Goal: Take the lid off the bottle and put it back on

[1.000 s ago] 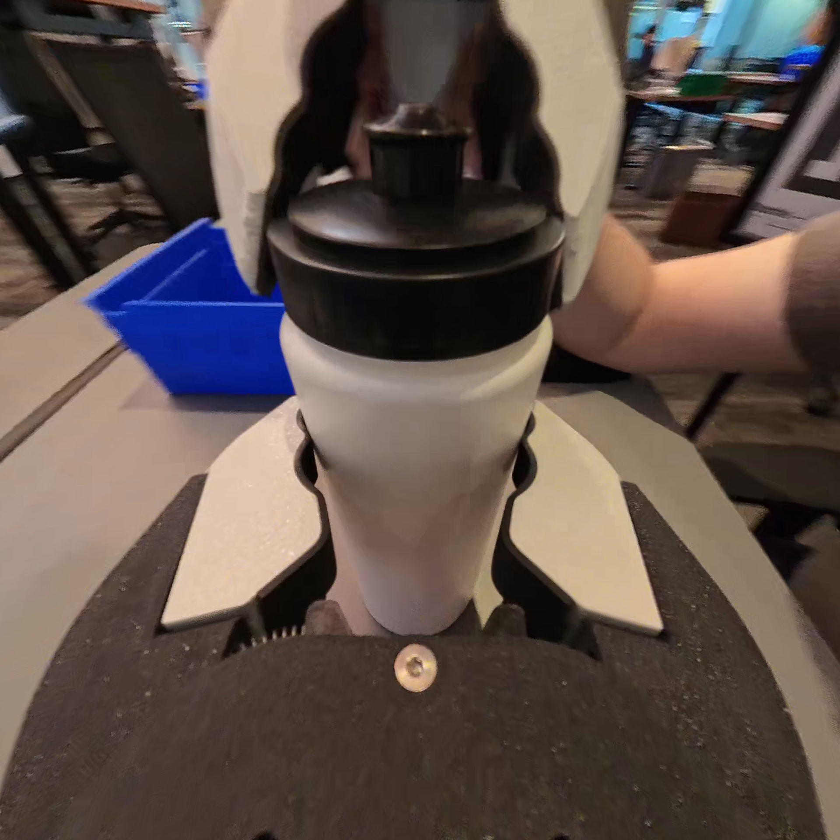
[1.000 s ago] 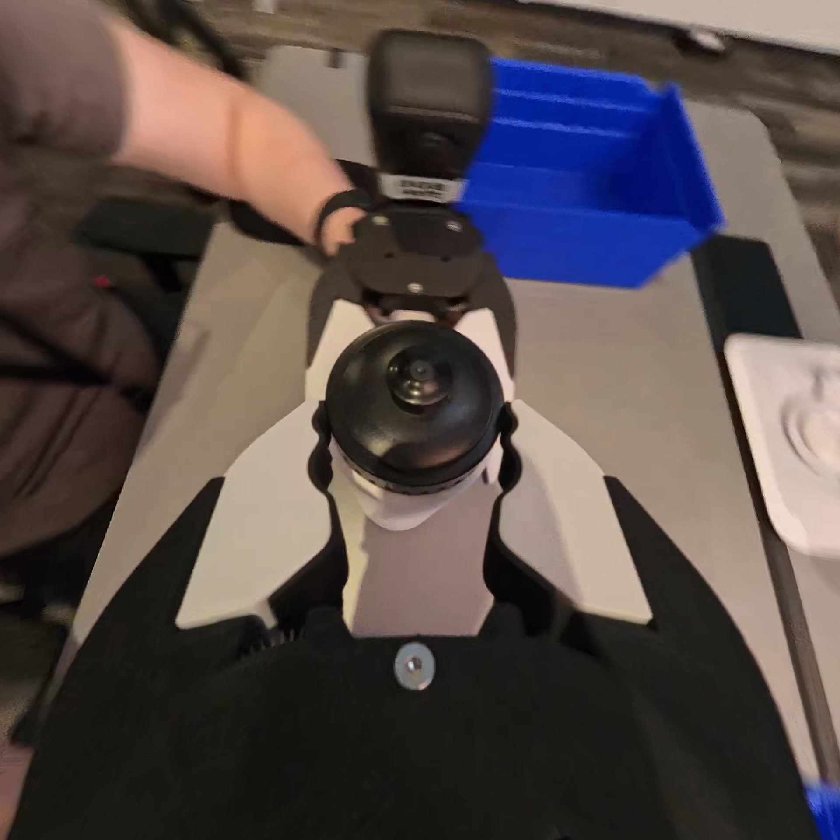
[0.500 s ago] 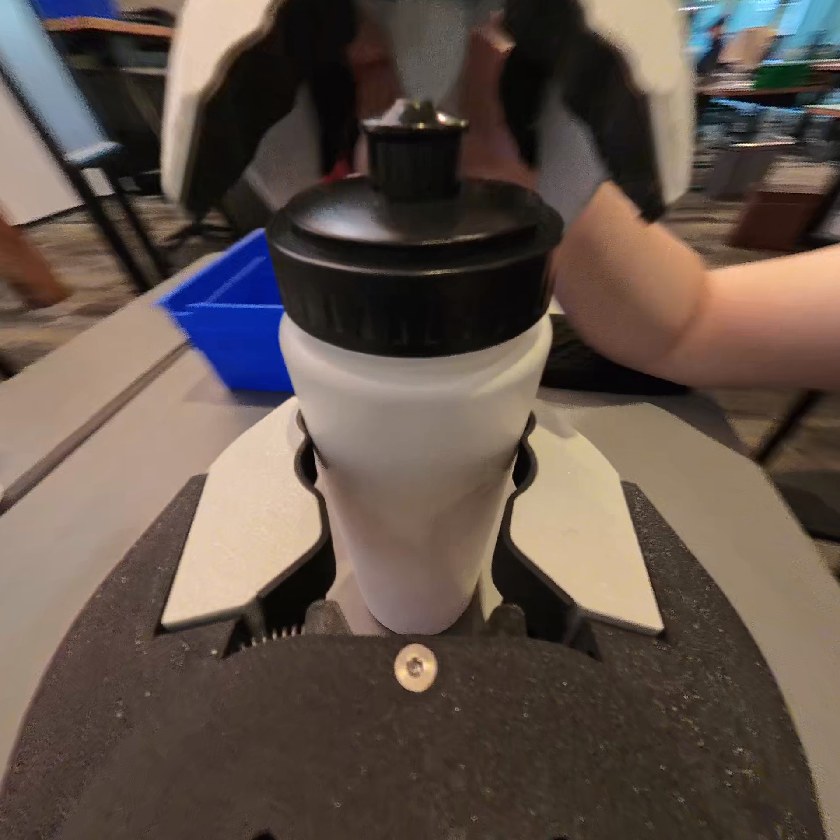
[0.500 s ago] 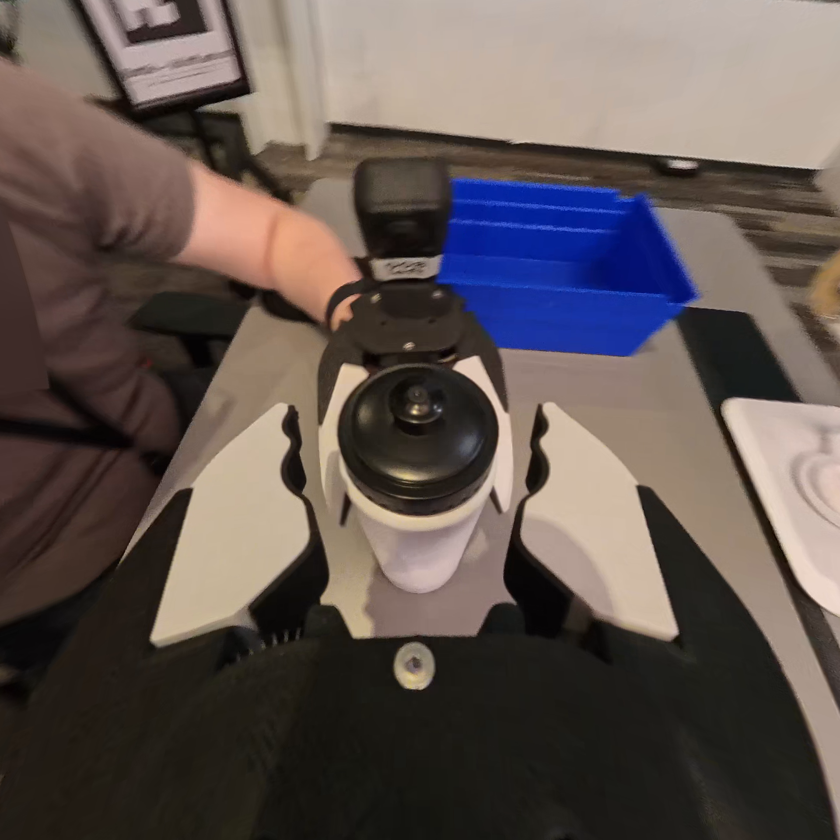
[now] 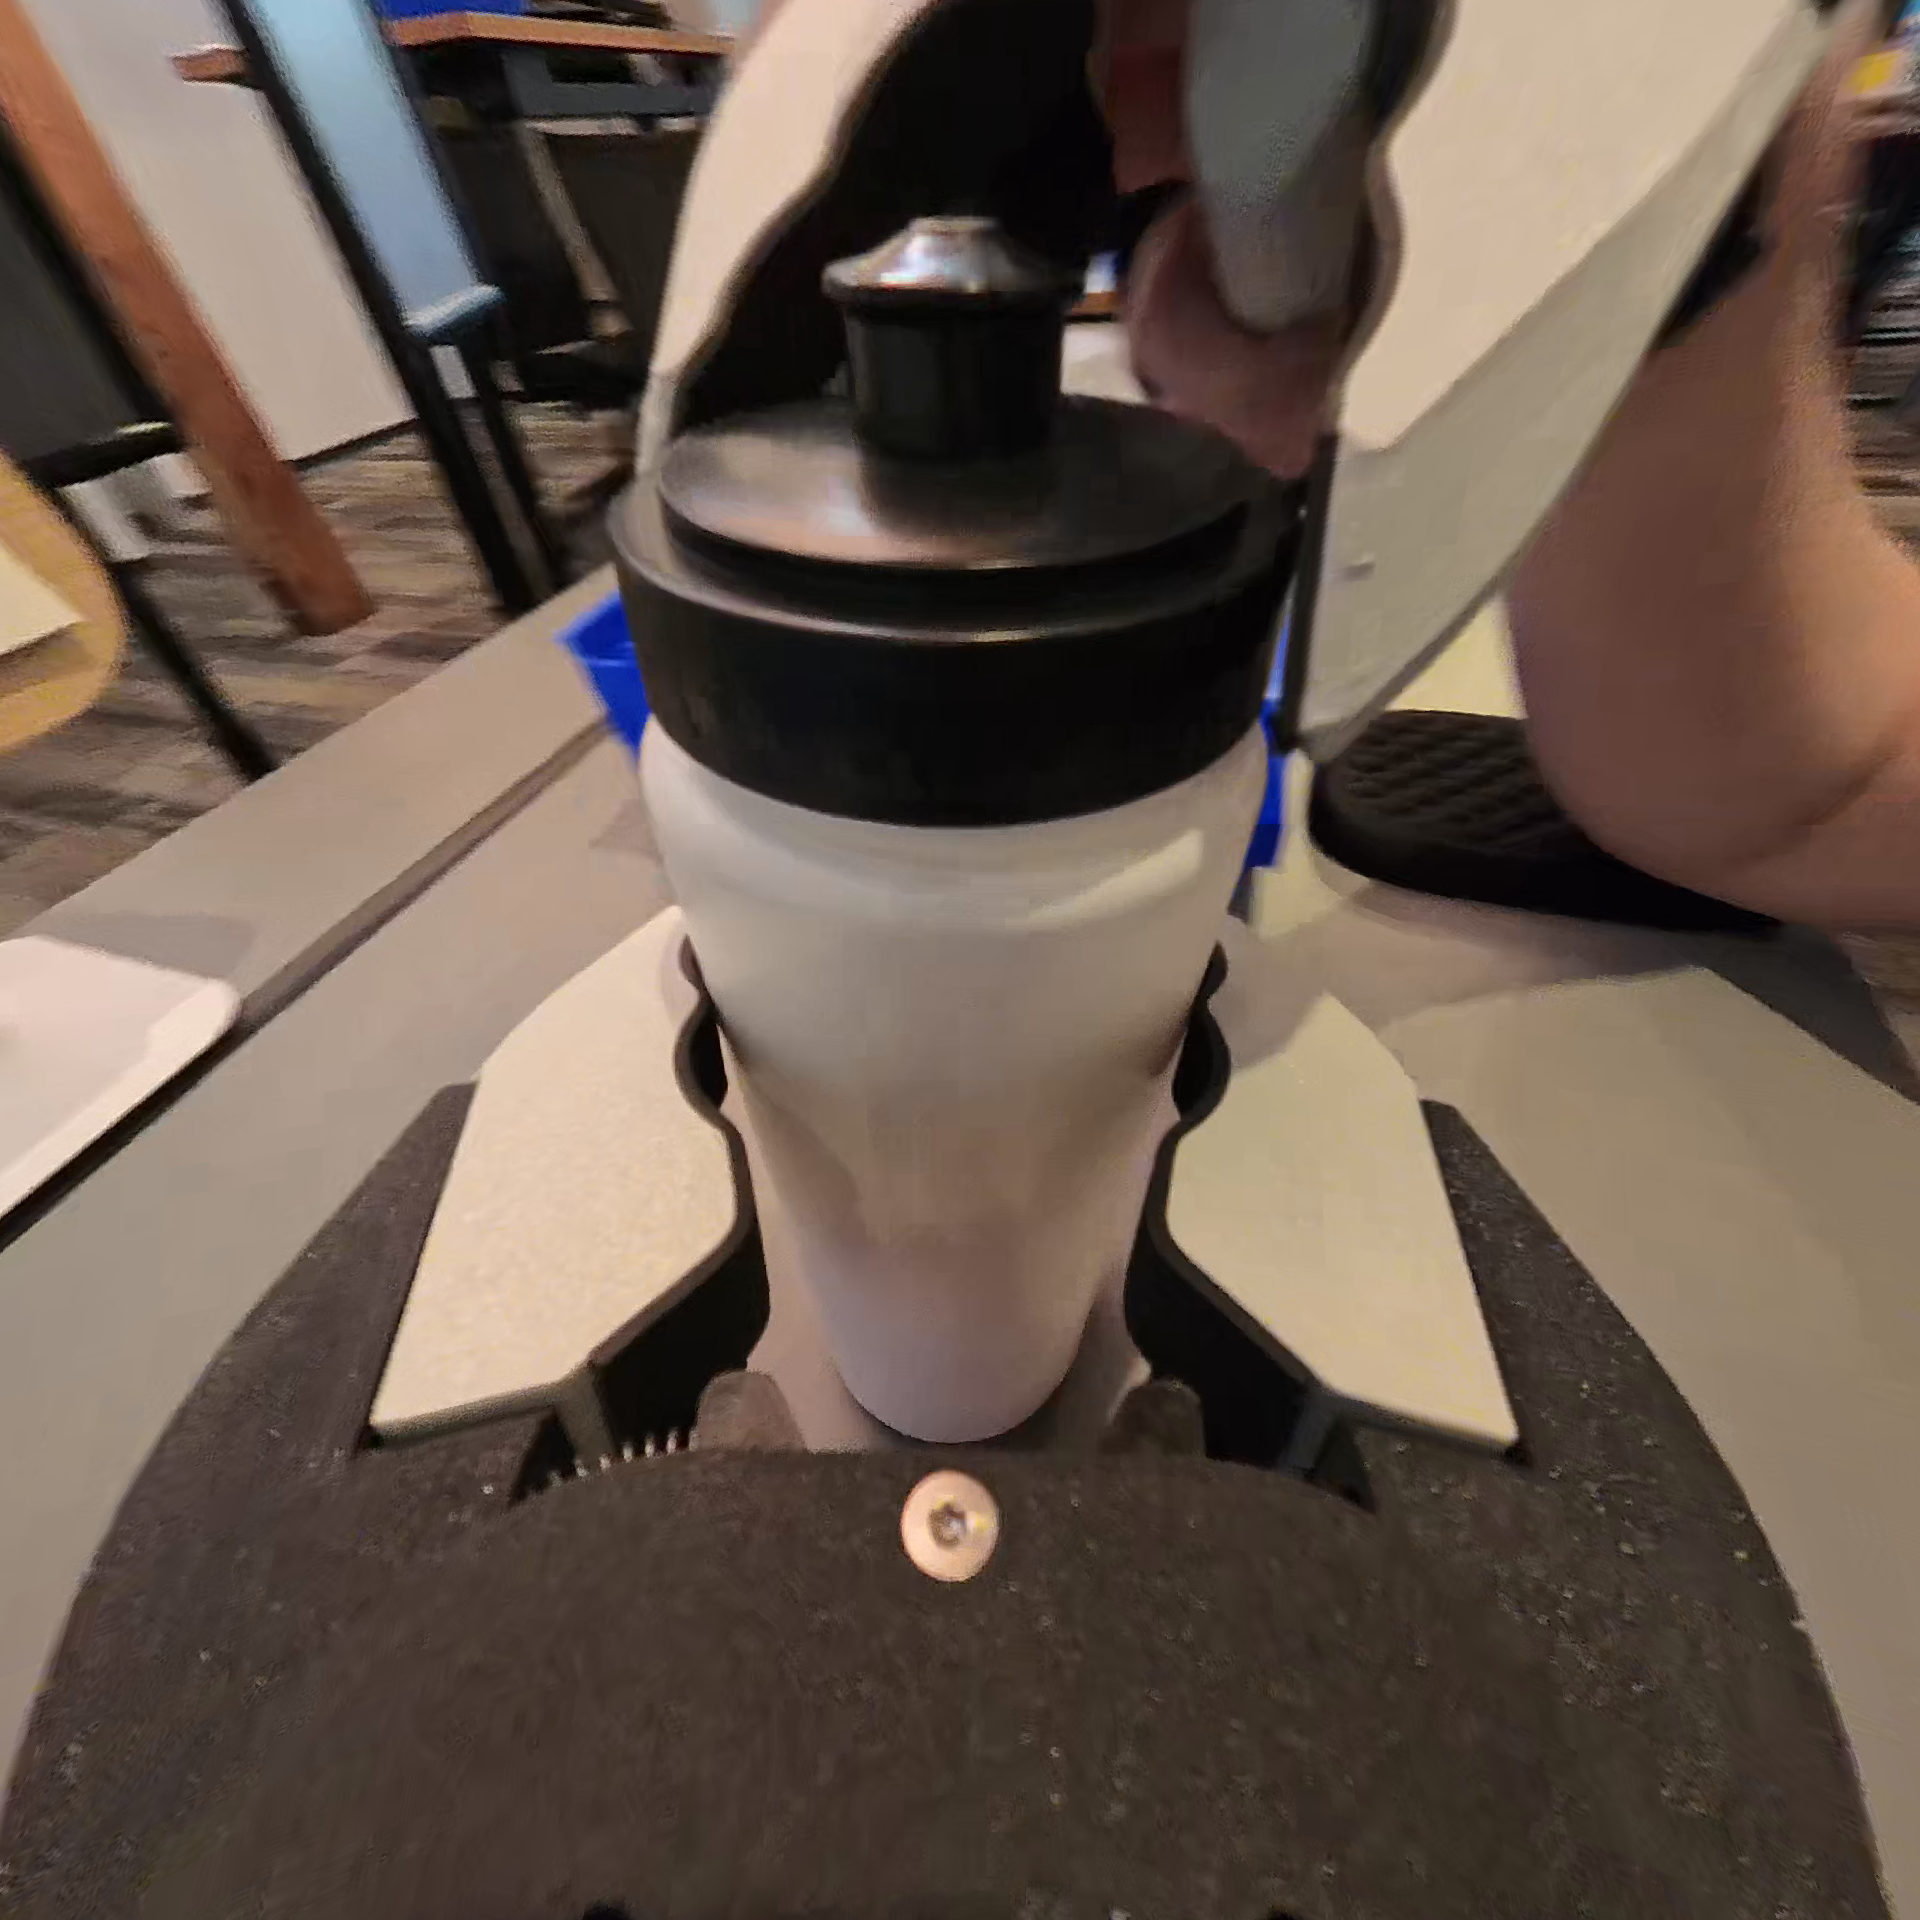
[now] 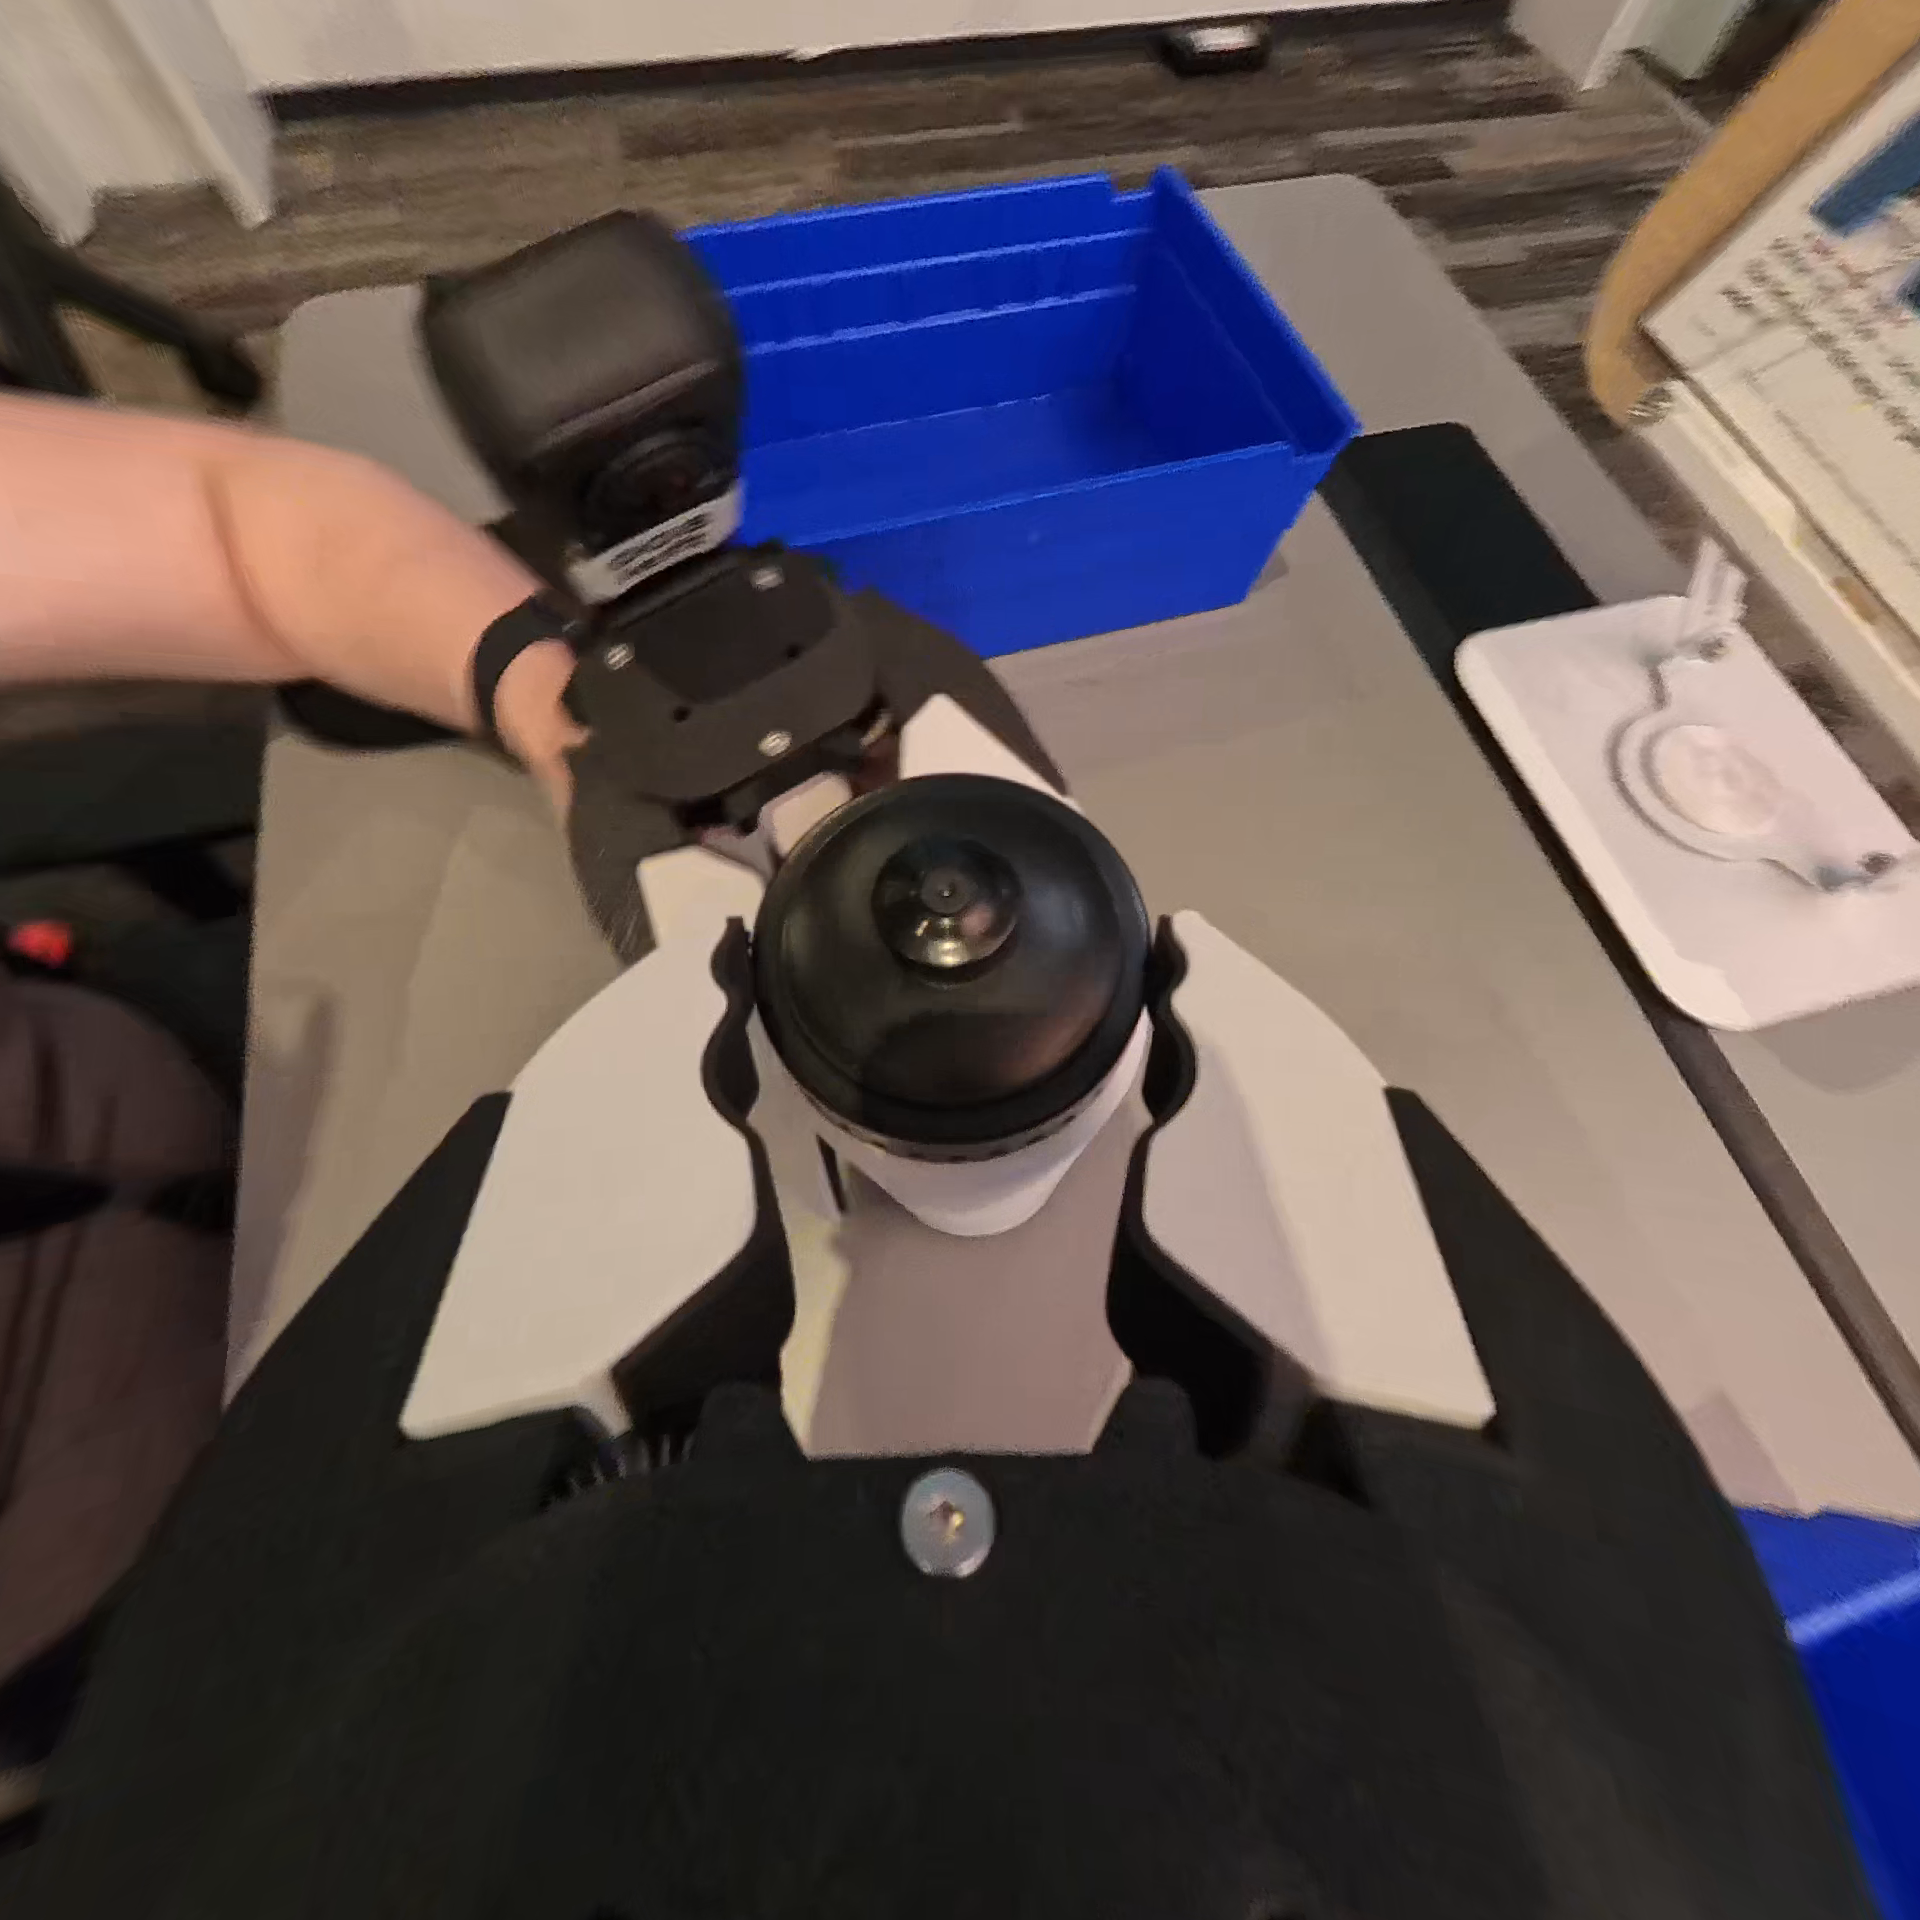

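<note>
A white bottle (image 5: 935,1039) with a black screw lid (image 5: 935,665) and a pull spout stands upright in my left gripper (image 5: 951,966), which is shut on its narrow lower body. In the right wrist view I look straight down on the lid (image 6: 951,997), with a bit of the white bottle (image 6: 977,1184) below it. My right gripper (image 6: 945,966) is shut on the lid, a finger against each side of its rim. Its white fingers (image 5: 1455,416) also reach down over the lid in the left wrist view. The lid sits on the bottle.
A blue bin (image 6: 1039,416) stands on the grey table (image 6: 1299,831) behind the bottle. A white tray (image 6: 1662,810) lies to the right past a black pad (image 6: 1455,540). A person's arm (image 6: 260,561) comes in from the left. Another blue bin corner (image 6: 1860,1662) shows at lower right.
One second ago the right gripper was shut on the lid. Half a second ago it was open and drawn back. Now it is down over the lid and shut on it again, at a new angle.
</note>
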Demonstrator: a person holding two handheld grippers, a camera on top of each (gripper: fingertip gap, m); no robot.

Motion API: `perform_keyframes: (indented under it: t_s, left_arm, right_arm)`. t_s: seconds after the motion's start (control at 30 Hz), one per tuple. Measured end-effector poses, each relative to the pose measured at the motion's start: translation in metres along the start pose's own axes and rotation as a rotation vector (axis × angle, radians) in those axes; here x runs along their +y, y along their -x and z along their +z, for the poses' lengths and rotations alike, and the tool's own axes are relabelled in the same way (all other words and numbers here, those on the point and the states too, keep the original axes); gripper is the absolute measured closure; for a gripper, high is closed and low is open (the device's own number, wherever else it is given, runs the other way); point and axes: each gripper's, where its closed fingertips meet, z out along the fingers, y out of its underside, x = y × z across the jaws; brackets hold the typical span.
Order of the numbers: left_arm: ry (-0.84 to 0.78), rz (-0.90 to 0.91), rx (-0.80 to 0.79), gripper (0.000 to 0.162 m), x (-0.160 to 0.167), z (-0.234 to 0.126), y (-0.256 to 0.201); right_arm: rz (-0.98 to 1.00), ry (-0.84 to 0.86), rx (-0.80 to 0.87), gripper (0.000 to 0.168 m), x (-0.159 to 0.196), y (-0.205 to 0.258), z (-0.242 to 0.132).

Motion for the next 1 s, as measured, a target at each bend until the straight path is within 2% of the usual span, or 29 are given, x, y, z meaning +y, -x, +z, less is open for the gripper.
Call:
perform_keyframes:
  t_s: [0.1, 0.2, 0.3, 0.4, 0.5, 0.53, 0.57, 0.7, 0.83, 0.9, 1.0]
  left_arm:
    - [-0.017, 0.028, 0.219, 0.076, -0.002, 0.001, -0.034]
    - [-0.038, 0.098, 0.422, 0.076, -0.004, -0.006, -0.071]
    - [-0.032, 0.088, 0.609, 0.076, -0.003, -0.016, -0.102]
    - [-0.040, 0.108, 0.607, 0.076, -0.004, -0.016, -0.107]
    - [-0.027, 0.104, 0.512, 0.076, -0.004, -0.010, -0.091]
    - [-0.023, 0.087, 0.454, 0.076, -0.004, -0.006, -0.080]
    - [-0.020, 0.065, 0.393, 0.076, -0.004, -0.003, -0.068]
    - [-0.028, -0.019, 0.097, 0.076, -0.002, 0.001, -0.013]
    - [-0.011, -0.072, -0.146, 0.076, 0.003, -0.008, 0.029]
    - [-0.007, -0.095, -0.196, 0.076, 0.005, -0.011, 0.038]
    - [-0.004, -0.104, -0.223, 0.076, 0.005, -0.012, 0.041]
  right_arm:
    - [-0.139, -0.014, -0.222, 0.093, 0.007, 0.028, -0.013]
    - [-0.307, -0.102, -0.465, 0.095, 0.013, 0.062, -0.027]
    - [-0.320, -0.142, -0.660, 0.096, 0.016, 0.087, -0.034]
    - [-0.323, -0.166, -0.703, 0.095, 0.015, 0.091, -0.035]
    - [-0.316, -0.158, -0.587, 0.092, 0.011, 0.077, -0.028]
    - [-0.304, -0.165, -0.511, 0.085, 0.007, 0.067, -0.024]
    - [-0.290, -0.186, -0.430, 0.079, 0.000, 0.056, -0.021]
    - [-0.161, -0.307, -0.089, 0.077, -0.032, 0.005, -0.014]
    - [-0.149, -0.315, 0.144, 0.074, -0.041, -0.017, -0.005]
    - [-0.122, -0.276, 0.204, 0.074, -0.039, -0.021, 0.001]
    - [-0.051, -0.192, 0.195, 0.076, -0.027, -0.021, 0.016]
